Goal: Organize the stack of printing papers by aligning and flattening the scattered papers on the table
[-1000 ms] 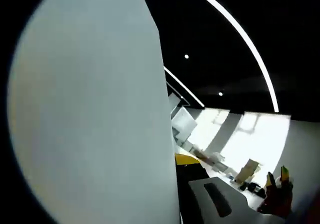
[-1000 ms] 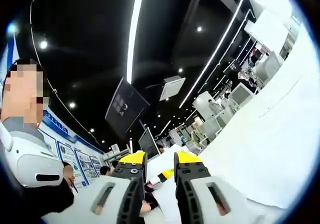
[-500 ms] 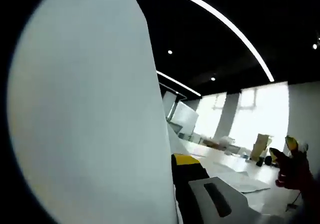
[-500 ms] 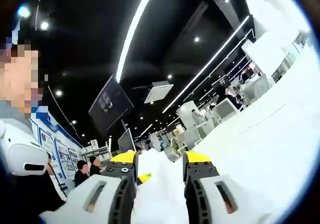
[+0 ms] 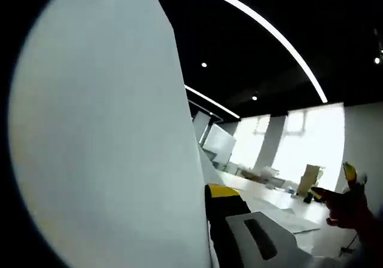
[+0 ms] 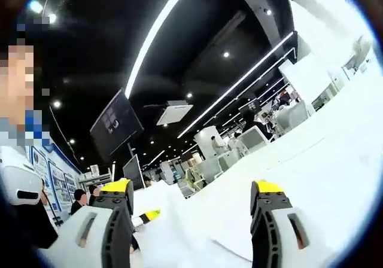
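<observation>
The right hand-held gripper (image 6: pixel 191 205), with yellow-tipped white jaws, stands spread wide at the bottom of the right gripper view, the white printing paper sheets (image 6: pixel 311 178) lying between and beyond the jaws toward the lower right. In the left gripper view, the left hand-held gripper (image 5: pixel 206 226) shows one yellow-tipped jaw at bottom centre against a large white sheet of paper (image 5: pixel 102 136) covering the left half; I cannot tell whether it pinches the sheet. The white worktop (image 5: pixel 281 211) stretches toward the lower right.

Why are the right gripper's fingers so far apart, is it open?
Open. The right gripper has its yellow-tipped fingers spread wide, with white printing paper lying between and beyond them.
</observation>
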Available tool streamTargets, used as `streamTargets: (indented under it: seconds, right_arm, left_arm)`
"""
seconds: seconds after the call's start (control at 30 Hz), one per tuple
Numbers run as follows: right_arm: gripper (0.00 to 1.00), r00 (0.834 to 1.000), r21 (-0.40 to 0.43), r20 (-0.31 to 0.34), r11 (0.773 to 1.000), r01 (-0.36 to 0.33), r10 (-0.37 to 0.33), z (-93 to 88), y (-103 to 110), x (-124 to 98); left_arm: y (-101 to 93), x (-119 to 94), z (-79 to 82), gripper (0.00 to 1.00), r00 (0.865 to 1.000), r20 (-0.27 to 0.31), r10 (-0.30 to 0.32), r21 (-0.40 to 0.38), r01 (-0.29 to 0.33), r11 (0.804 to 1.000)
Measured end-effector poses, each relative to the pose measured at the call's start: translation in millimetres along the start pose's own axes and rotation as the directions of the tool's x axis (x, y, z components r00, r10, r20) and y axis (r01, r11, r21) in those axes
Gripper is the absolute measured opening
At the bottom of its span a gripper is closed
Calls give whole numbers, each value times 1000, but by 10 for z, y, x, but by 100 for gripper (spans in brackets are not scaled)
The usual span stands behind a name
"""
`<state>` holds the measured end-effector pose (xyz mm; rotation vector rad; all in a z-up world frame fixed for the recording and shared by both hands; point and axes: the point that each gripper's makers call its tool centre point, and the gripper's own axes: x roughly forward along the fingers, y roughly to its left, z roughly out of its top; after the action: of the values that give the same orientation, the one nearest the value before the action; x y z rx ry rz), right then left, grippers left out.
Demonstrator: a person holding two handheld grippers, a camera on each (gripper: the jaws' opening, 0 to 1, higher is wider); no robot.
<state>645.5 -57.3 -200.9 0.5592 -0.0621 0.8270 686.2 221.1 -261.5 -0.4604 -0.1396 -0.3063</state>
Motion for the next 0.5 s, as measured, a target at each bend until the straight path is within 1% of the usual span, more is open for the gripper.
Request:
streamTargets:
  seconds: [0.1,0.2,0.33,0.4,0.5]
  right_arm:
    - [83,1000,-15,1,1000,14,-14,13,-12,5]
    - [89,1000,-26,3,999,23,-23,24,-18,12]
    - [90,999,-62,-15,998,30,-31,-2,-10,15]
    - [90,999,-92,-38,995,36,-39,-34,-10,18]
    - [90,998,-110,-47,993,37,-42,-53,-3,15]
  left_arm:
    - [-17,3,6,6,1000,2,-8,-1,8,1000]
    - [-3,3,5,6,1000,1,-3,-3,3,1000]
    - [10,6,-4,6,1000,-5,4,4,-4,1000]
    - [14,7,-6,6,1000,-6,4,1,-4,1000]
    - [16,8,-6,6,1000,-6,4,2,-4,1000]
